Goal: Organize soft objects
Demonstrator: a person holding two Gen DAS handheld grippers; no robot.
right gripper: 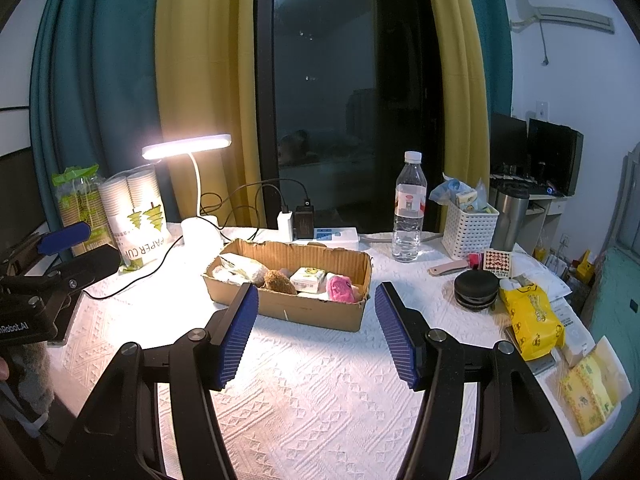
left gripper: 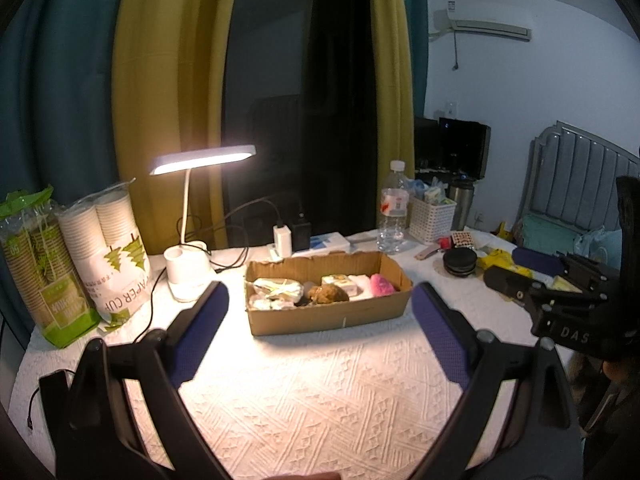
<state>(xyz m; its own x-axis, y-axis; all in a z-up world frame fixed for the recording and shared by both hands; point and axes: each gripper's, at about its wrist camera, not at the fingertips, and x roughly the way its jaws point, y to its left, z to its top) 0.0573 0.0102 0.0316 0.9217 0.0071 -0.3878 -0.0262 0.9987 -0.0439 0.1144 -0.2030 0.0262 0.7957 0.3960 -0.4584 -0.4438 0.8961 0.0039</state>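
Two grippers, left gripper [left gripper: 320,316] and right gripper [right gripper: 316,334], hover spread wide and empty just before the cardboard box [right gripper: 316,312]; inside it lie a pink soft toy [right gripper: 339,288], brown plush [right gripper: 278,280], tissue packs [right gripper: 307,279]; behind it, a lit desk lamp [right gripper: 187,146].

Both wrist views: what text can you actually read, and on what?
"PAPER CUP": paper cup sleeve, printed sideways.
"DAS": right gripper body, seen from the left wrist.
"nRobot.AI", cut off: left gripper body.
Water bottle label, yellow pack, green cup bag: too blurred.
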